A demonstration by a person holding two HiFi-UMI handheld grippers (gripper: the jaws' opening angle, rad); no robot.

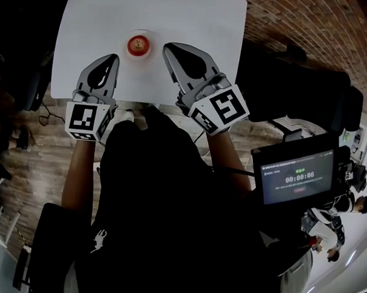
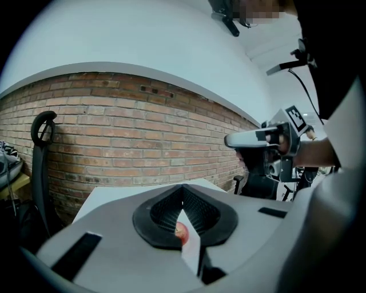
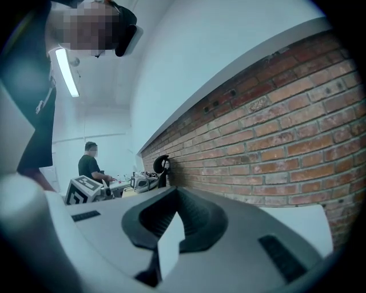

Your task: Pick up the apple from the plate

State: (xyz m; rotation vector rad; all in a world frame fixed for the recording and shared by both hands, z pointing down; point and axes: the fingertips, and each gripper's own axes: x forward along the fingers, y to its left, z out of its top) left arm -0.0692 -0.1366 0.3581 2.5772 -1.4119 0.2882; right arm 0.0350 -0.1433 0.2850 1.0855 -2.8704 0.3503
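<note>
We hold both tools low over the near edge of the white table (image 1: 165,16), one on each side of the task's fruit. The apple (image 1: 139,45) sits on a small pale plate (image 1: 151,38) close to that near edge, red and upright, touched by nothing. The left gripper (image 1: 113,56) lies just beside the plate on its left, and the right gripper (image 1: 165,48) just beside it on its right. Both point away from us across the table, and the apple lies between their tips and slightly beyond them.

In the left gripper view our jaws are pressed together at the tips, with nothing caught in them. Through the narrow slit below the tips we see a sliver of table and a bit of the apple out ahead, clear of the pads. The right gripper view shows the same state: tips meeting, the ribbed pads bare, nothing held.

Beyond the table runs a brick wall (image 2: 143,143). To our right stands a dark screen (image 1: 297,177) with lit digits. In the right gripper view a person (image 3: 90,166) stands far off at a cluttered bench.
</note>
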